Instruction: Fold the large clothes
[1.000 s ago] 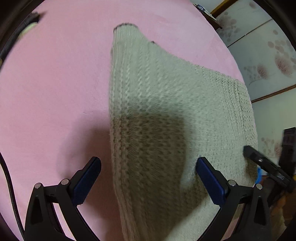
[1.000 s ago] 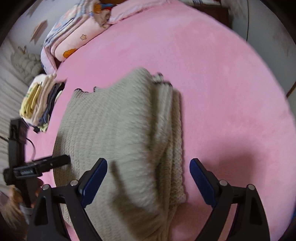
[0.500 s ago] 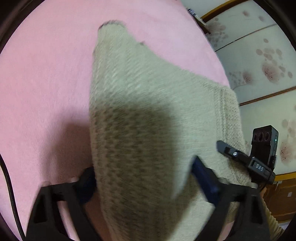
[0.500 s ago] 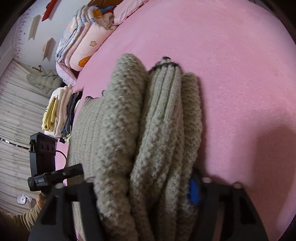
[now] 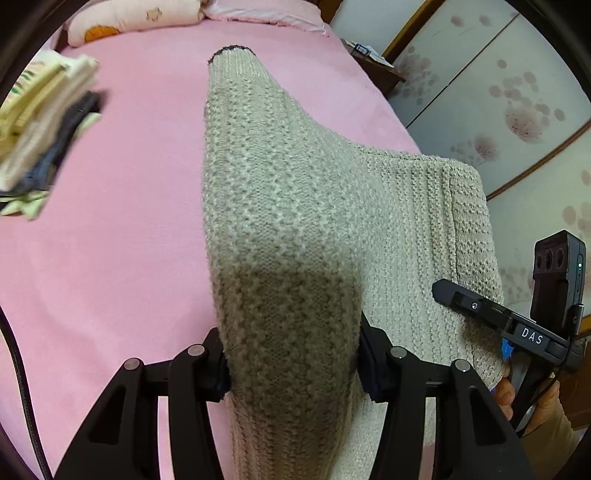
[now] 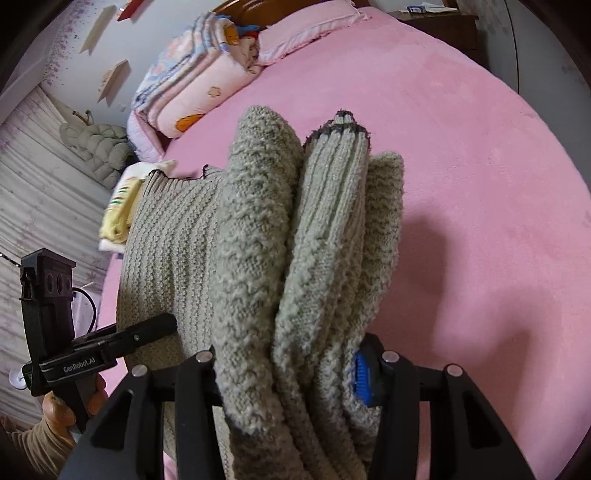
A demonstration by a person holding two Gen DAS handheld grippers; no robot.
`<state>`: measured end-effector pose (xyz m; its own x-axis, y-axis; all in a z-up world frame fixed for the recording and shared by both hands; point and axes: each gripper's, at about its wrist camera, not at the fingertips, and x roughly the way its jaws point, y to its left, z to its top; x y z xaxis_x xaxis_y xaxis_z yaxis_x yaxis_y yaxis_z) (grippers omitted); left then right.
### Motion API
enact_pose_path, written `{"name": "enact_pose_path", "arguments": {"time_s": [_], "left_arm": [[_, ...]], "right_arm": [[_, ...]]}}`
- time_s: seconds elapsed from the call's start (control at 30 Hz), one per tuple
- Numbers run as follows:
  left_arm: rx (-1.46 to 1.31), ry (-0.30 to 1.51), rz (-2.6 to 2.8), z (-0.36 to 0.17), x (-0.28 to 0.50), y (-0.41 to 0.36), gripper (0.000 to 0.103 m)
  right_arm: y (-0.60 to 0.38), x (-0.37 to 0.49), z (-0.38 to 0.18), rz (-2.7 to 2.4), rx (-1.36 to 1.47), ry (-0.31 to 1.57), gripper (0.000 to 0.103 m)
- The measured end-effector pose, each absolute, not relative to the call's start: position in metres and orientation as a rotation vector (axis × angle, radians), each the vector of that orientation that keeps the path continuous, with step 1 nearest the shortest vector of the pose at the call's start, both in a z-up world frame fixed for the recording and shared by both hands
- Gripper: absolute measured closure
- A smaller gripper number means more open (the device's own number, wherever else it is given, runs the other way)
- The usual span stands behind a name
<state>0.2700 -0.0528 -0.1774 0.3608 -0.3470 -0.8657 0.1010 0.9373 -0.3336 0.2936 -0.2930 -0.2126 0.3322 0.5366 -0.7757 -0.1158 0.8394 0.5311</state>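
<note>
My left tool (image 5: 291, 363) has just squeezed in, and now its two black fingers (image 5: 212, 363) clamp on a thick fold of the gray knit sweater (image 5: 295, 206). The sweater bulges up between them and hides the pads. My right tool (image 6: 288, 373) has just squeezed in too. It is clamped on a bunch of three sweater folds (image 6: 295, 258), with a blue pad (image 6: 361, 376) pressed into the wool on one side.

The sweater stretches between my two tools, held up off the pink bed (image 5: 110, 258). In the left wrist view, one sleeve end with a dark cuff (image 5: 232, 50) points toward the far end of the bed, and the other side of the sweater reaches across to the right tool (image 5: 480, 306), with a hand (image 5: 506, 395) below it. In the right wrist view, dark cuffs (image 6: 343, 127) poke out at the top of the bunch. The flat part of the sweater runs over to the left tool (image 6: 147, 330), with a hand (image 6: 55, 406) below it.

A pile of folded clothes (image 5: 40, 133) sits near the left edge of the bed. Folded blankets (image 6: 192, 92) and a pink pillow (image 6: 314, 29) lie at the head of the bed. A puffy gray coat (image 6: 96, 147) hangs on the wall past the bed.
</note>
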Motion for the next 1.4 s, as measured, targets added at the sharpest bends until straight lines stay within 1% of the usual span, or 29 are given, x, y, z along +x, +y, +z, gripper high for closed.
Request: {"name": "enact_pose_path", "arguments": {"time_s": [0.2,0.27,0.37,0.43,0.57,0.7,0.83,0.97,1.07,1.23,1.4], "left_arm": [[-0.225,1.176,-0.265,-0.111,0.211,-0.017,0.051],[-0.222,1.18,-0.258,-0.093,0.195,0.0,0.051],[-0.225,1.188,-0.25,-0.077,0.171,0.029,0.051],[-0.231,1.199,-0.246,-0.069,0.17,0.048,0.051],[-0.222,1.201,-0.26,-0.056,0.158,0.106,0.051],[-0.208,1.205,-0.294,-0.052,0.168,0.178,0.051],[-0.163,1.208,-0.292,-0.047,0.188,0.256,0.051],[-0.105,1.186,-0.263,-0.035,0.227,0.332,0.051],[-0.062,1.143,-0.245,-0.024,0.268,0.378,0.051],[-0.031,1.051,-0.244,-0.007,0.361,0.44,0.051],[-0.034,1.002,-0.227,-0.012,0.445,0.474,0.05]], "right_arm": [[-0.259,0.241,-0.144,0.482,0.432,1.159,0.056],[-0.247,0.229,-0.129,0.497,0.438,1.163,0.056],[-0.221,0.215,-0.107,0.522,0.433,1.17,0.056],[-0.201,0.21,-0.096,0.53,0.422,1.178,0.056],[-0.156,0.207,-0.083,0.538,0.425,1.187,0.056],[-0.098,0.207,-0.077,0.512,0.432,1.185,0.056],[-0.034,0.206,-0.079,0.491,0.469,1.176,0.056],[0.039,0.228,-0.09,0.517,0.514,1.159,0.056],[0.088,0.265,-0.097,0.534,0.543,1.141,0.056],[0.161,0.354,-0.087,0.55,0.558,1.083,0.056],[0.205,0.449,-0.094,0.558,0.587,1.045,0.056]]}}
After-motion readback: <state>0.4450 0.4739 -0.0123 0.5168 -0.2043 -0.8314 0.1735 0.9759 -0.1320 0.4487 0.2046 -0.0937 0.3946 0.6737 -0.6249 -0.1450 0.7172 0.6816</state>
